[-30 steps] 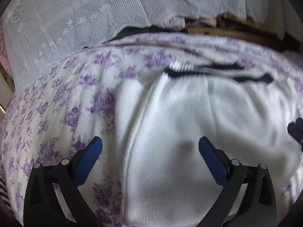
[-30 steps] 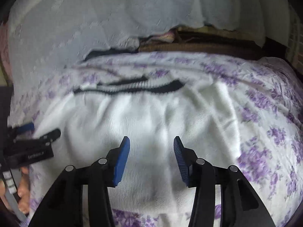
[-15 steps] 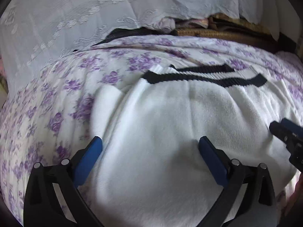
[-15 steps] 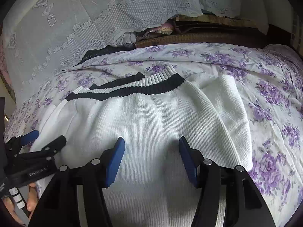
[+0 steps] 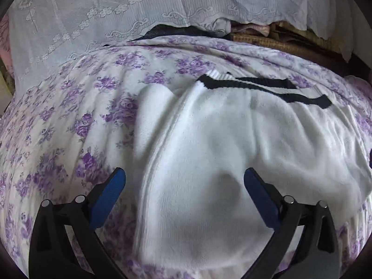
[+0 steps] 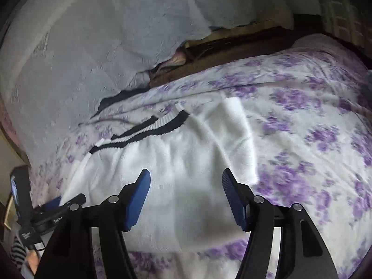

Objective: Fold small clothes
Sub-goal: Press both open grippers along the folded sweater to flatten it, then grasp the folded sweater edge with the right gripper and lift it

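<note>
Since half a second ago: right tongs [image 6: 186, 195] swung rightward, sweater [image 5: 232, 151] now low and left in that view, blurred from motion; left tongs [image 5: 184, 193] shifted so more floral bedspread [image 5: 69, 121] shows on the left. Both tongs wide open, gripping nothing, hovering over the near part of the sweater. No fold begun since; likely repositioning for a grasp. Sweater flat on the bed, black-striped hem [image 5: 267, 90] at the far end, a sleeve [image 6: 239, 139] tucked along the right side, another fold along the left. Open bedspread right of the sweater and beyond the hem; lace cloth [image 5: 139, 11] and clutter at the far edge; near edge out of view.
</note>
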`<state>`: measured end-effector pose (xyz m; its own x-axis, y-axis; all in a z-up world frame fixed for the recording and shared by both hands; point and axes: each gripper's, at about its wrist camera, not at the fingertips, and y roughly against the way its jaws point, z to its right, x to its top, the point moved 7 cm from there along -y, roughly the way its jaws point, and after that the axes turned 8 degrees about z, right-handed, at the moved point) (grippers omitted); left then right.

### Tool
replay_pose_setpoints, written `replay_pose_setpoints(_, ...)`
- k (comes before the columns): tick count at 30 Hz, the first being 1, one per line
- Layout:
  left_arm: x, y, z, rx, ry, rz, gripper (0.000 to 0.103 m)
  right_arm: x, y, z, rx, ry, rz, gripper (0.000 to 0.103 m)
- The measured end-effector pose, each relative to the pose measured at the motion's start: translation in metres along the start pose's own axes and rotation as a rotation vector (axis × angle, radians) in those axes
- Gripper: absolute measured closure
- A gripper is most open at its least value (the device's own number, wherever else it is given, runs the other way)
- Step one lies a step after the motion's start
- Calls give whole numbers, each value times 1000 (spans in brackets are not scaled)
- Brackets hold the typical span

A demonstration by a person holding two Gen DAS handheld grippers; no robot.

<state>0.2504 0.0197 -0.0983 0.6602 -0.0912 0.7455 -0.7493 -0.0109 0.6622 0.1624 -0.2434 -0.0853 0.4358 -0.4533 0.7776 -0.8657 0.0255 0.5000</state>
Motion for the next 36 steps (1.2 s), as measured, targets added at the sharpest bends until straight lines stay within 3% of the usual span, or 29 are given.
replay_pose_setpoints(5,-2,20,25,22,-104,55,4,-14,24,33,42,-232,-28,38)
replay_pose_setpoints(9,-13,16,39,54,-179,41,4,-25,36,35,58,-280,-33,38)
replay_pose_setpoints(13,-14,13,37,43,-169,31,4,-55,32,38,153,-458,-127,38)
replay_pose_setpoints(18,-15,11,38,42,-170,27,4,-53,14,38,131,-534,-59,39)
replay_pose_setpoints(23,-17,10,39,42,-171,24,4,-26,-30,38,21,-542,-4,39)
replay_pose_setpoints(28,-17,9,41,40,-174,24,4,-2,-69,43,-16,-504,7,38)
replay_pose_setpoints(31,-16,8,41,38,-176,24,4,-6,-68,38,5,-421,-12,51)
replay_pose_setpoints(36,-12,11,38,22,-142,27,4,-7,-69,39,13,-404,-36,63)
